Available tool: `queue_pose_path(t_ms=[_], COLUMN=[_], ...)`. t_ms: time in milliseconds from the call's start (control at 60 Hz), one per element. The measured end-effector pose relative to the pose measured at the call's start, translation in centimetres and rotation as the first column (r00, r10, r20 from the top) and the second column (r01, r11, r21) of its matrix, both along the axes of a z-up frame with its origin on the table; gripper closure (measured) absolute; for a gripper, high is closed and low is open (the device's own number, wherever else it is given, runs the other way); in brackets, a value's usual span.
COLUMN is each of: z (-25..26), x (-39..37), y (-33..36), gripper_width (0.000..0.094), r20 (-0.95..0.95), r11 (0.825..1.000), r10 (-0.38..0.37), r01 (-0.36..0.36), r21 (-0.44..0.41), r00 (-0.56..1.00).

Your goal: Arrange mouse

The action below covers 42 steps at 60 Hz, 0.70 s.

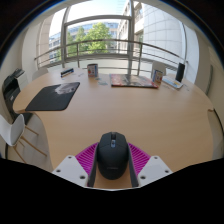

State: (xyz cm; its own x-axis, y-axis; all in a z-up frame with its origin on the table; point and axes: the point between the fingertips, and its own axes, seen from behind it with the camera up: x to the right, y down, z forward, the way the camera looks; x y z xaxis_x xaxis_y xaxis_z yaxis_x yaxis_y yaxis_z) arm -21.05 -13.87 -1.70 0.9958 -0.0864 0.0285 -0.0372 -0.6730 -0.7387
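Note:
A black computer mouse (112, 156) sits between my gripper's (112, 148) two fingers, its sides against the magenta pads (87, 155). The gripper is shut on it and holds it well above the wooden table (120, 112). A black mouse mat (50, 97) lies on the table far ahead to the left, with a small pale object (66, 88) on its far corner.
A chair (14, 128) stands at the table's left side. Along the far edge are a small upright item (92, 70), a brown flat mat (132, 80), another small item (157, 74) and a dark object (180, 72). A railing and windows lie beyond.

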Motion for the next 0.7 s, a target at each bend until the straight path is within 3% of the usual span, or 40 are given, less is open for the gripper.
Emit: queue_pose_path(t_ms=[150,250,317,450,533,617,700], z=[-0.1,1.4,3.8,13.3,20.9,26.2,29.9], x=[0.0,0.6,0.7,0.3,-1.7,-5.0,-10.4], y=[-0.3,-0.5,0.2,3.9,7.7,11.7,16.4], gripper_width=[0.0531,0.0547,0.0561,0.0561,0.0562,0.0562,0.0562], r20=[0.022,0.027,0.050,0.045,0.029,0.027,0.026], r11=[0.997,0.990,0.981,0.947,0.919,0.900,0.895], r10=[-0.056,-0.131,-0.190,-0.296,-0.306,-0.269,-0.195], r01=[0.057,0.132,0.191,0.286,0.288,0.241,0.167], r21=[-0.045,-0.051,-0.014,0.147,0.269,0.364,0.414], r00=[0.998,0.991,0.980,0.954,0.951,0.963,0.980])
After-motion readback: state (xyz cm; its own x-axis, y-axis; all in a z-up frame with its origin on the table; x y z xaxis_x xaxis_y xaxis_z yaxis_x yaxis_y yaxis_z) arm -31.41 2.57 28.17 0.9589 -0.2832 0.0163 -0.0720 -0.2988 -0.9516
